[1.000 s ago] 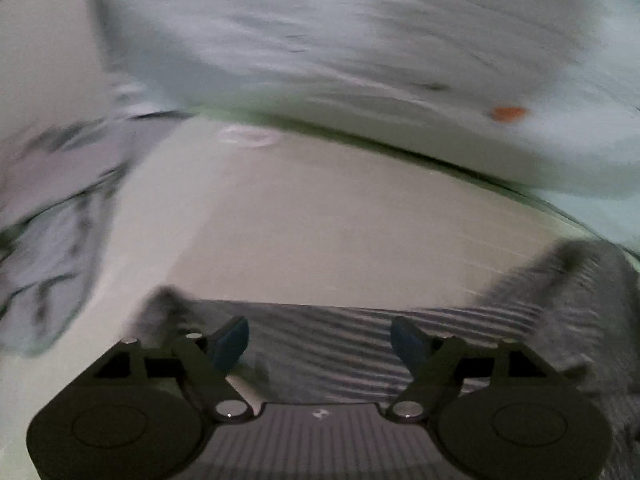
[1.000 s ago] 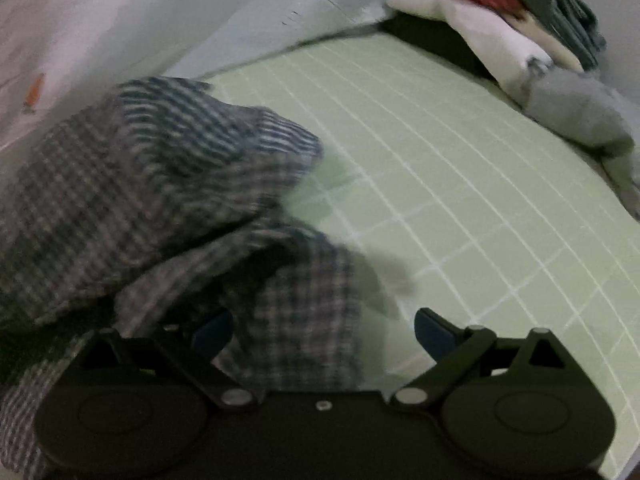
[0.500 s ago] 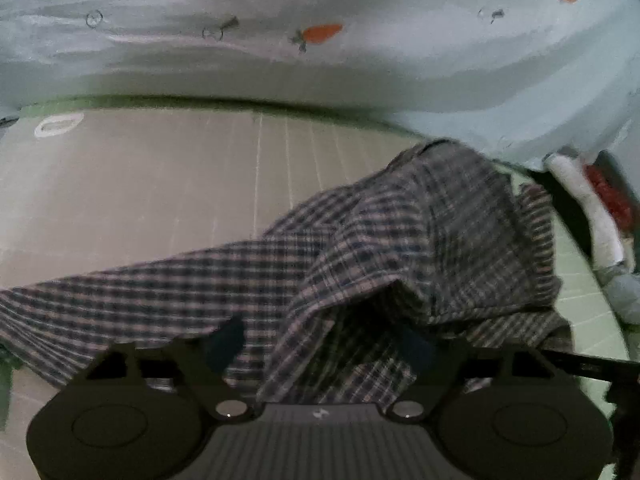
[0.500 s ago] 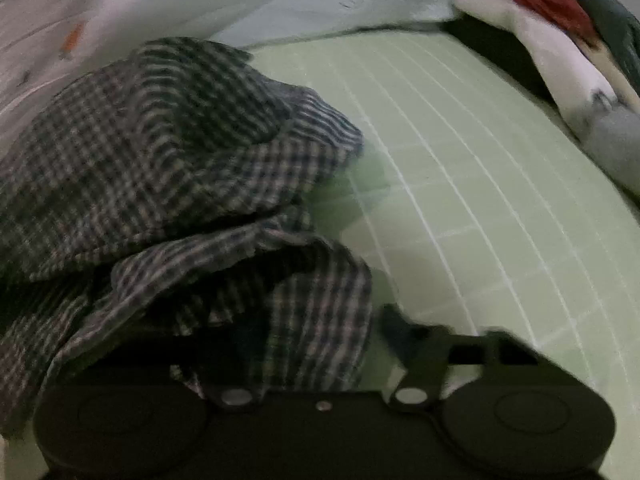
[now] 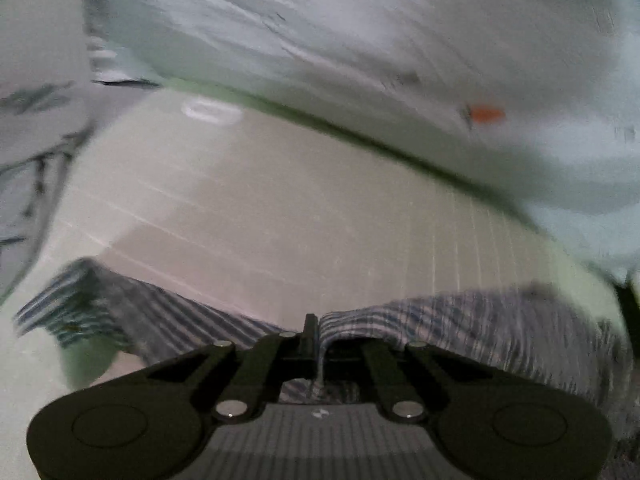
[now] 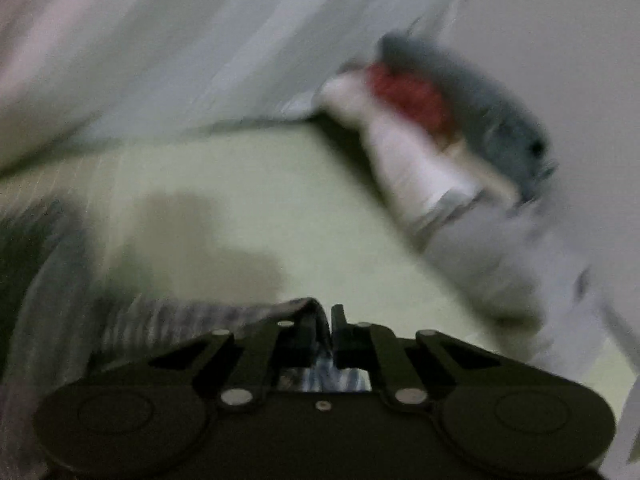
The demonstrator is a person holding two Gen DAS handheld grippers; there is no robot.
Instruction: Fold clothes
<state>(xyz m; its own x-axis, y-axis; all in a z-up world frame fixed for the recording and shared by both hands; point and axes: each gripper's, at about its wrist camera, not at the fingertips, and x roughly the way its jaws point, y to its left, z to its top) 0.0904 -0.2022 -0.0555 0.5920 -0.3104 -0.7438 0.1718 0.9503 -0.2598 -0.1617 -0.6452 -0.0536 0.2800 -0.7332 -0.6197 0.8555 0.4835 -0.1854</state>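
A second ago both pairs of jaws stood wide over the crumpled plaid shirt (image 5: 460, 320); now each has snapped down on it. The left gripper (image 5: 311, 326) pinches a fold of the checked cloth tight between its fingers, and the right gripper (image 6: 327, 318) clamps another edge of the same garment. Half a second back the shirt sat humped in a heap — now it lies lower and drawn out on the pale green gridded mat (image 5: 280, 208), its long axis running side to side across the left view. Both views are blurred. At the far right a pile of clothes (image 6: 432, 120) lies at the mat's edge.
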